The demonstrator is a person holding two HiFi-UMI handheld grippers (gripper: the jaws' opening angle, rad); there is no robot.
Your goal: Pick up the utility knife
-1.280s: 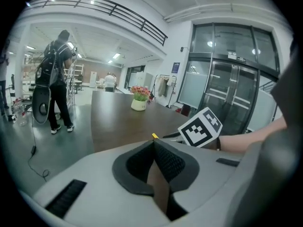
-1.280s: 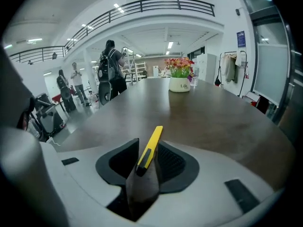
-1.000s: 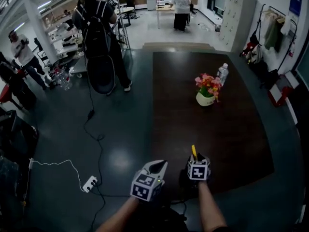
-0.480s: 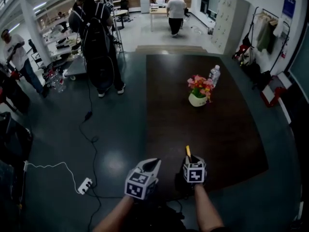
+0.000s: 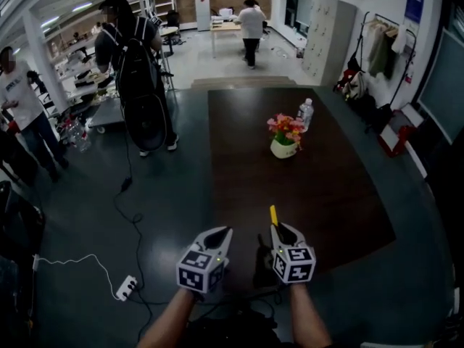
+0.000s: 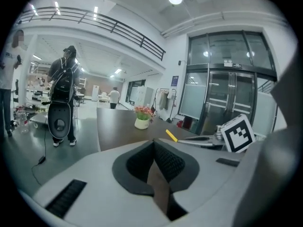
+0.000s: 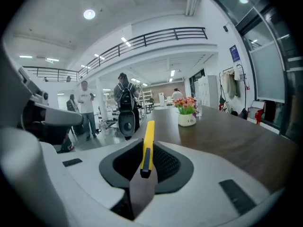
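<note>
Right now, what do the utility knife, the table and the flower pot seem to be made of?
Utility knife: likely plastic, matte yellow body with a black slider. Table: dark brown wood or wood-look laminate, slight sheen reflecting light. Flower pot: probably glazed ceramic, smooth and pale; plastic is possible.

The right gripper [image 5: 279, 230] is raising the yellow utility knife [image 5: 273, 214] off the table [image 5: 341, 194], the left gripper [image 5: 220, 234] rising alongside.
</note>
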